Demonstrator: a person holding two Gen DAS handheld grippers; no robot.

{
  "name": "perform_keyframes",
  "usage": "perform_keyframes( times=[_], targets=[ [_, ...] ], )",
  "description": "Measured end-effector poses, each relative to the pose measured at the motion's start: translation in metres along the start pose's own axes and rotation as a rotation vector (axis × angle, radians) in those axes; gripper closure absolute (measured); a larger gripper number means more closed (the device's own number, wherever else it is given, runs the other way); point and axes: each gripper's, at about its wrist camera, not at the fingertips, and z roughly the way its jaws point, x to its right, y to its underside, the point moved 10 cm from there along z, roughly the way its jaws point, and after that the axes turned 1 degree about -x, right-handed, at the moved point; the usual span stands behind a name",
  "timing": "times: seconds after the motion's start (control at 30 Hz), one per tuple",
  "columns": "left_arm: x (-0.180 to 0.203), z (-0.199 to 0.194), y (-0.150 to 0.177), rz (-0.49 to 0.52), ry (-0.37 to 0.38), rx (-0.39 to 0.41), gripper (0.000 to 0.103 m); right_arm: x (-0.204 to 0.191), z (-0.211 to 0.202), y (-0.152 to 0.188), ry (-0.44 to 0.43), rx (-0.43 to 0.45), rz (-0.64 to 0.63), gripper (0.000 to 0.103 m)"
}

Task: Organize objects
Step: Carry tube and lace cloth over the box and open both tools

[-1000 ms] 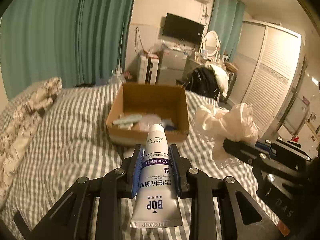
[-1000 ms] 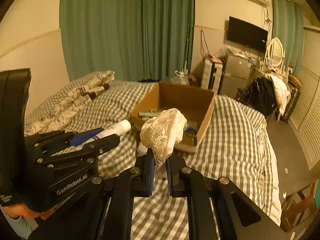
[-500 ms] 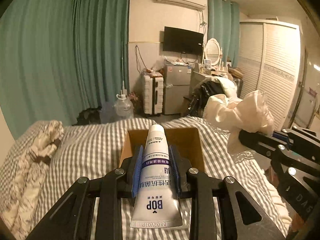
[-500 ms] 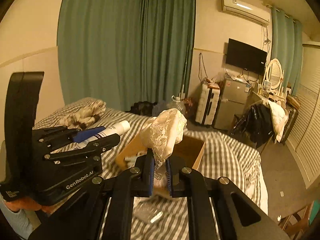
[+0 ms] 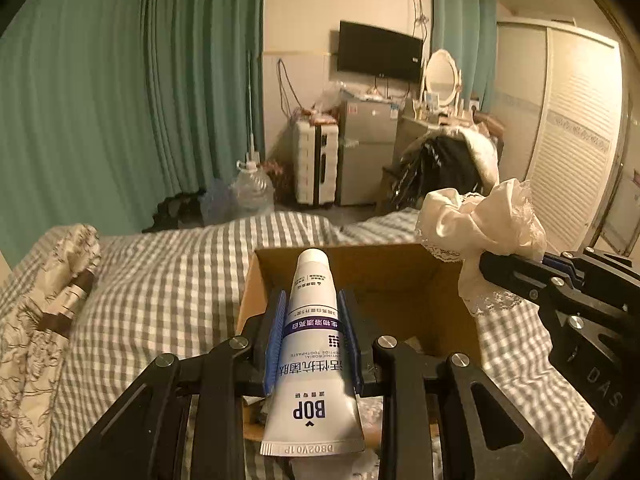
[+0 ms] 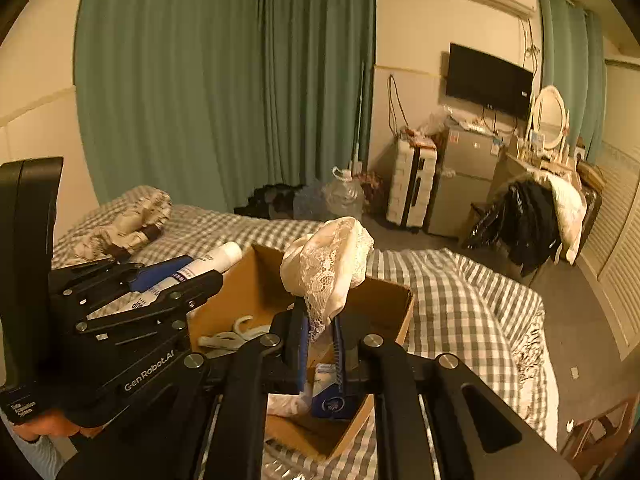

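My left gripper is shut on a white BOP toothpaste tube, cap pointing forward, held over the near left part of an open cardboard box on the bed. My right gripper is shut on a cream lace cloth and holds it above the same box. The cloth and the right gripper also show at the right of the left wrist view. The left gripper with the tube shows at the left of the right wrist view. Inside the box lie white items and a blue package.
The box sits on a grey checked bedspread. A patterned pillow lies at the left. Beyond the bed stand green curtains, a water jug, a white suitcase, a small fridge and a chair with dark clothes.
Both grippers have moved closer to the box and now hang over it, after first tilting up from it. Each still holds its object.
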Motion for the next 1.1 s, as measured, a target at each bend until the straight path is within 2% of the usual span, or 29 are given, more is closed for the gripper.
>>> perform_keyframes(
  times=[0.27,0.3,0.37,0.43,0.5,0.53,0.63,0.7,0.77,0.87,0.93,1.1],
  targets=[
    [0.0,0.046,0.025,0.004,0.04,-0.052,0.076,0.012,0.062,0.033,-0.001,-0.078,0.017,0.092],
    [0.001,0.049,0.027,0.0,0.045,-0.056,0.076,0.014,0.066,0.035,0.001,-0.081,0.025,0.089],
    [0.001,0.051,0.029,-0.001,0.038,-0.058,0.074,0.021,0.069,0.038,0.007,-0.087,0.043,0.077],
    [0.001,0.048,0.026,0.007,0.028,-0.048,0.068,0.025,0.067,0.037,0.021,-0.082,0.051,0.061],
    [0.002,0.042,0.023,0.008,0.019,-0.04,0.031,0.028,0.056,0.033,0.031,-0.058,0.06,0.056],
    [0.001,0.034,0.02,0.002,0.003,-0.021,0.026,0.03,0.048,0.029,0.032,-0.043,0.067,0.054],
    [0.0,0.014,0.01,-0.003,-0.004,0.009,0.023,0.031,0.027,0.02,0.05,-0.017,0.074,0.049],
    [-0.002,-0.003,0.005,-0.008,-0.015,0.023,0.015,0.029,0.007,0.014,0.061,0.006,0.073,0.046],
    [-0.004,-0.026,-0.001,-0.01,-0.03,0.05,0.008,0.026,-0.017,0.005,0.072,0.031,0.071,0.041],
    [-0.006,-0.063,-0.007,-0.012,-0.039,0.088,0.006,0.019,-0.057,-0.006,0.087,0.074,0.063,0.032],
    [-0.008,-0.089,-0.011,-0.016,-0.049,0.112,0.0,0.013,-0.082,-0.01,0.092,0.097,0.05,0.025],
    [-0.012,-0.144,-0.013,0.005,-0.064,0.158,0.0,-0.006,-0.147,-0.018,0.125,0.157,0.009,0.017]
  ],
)
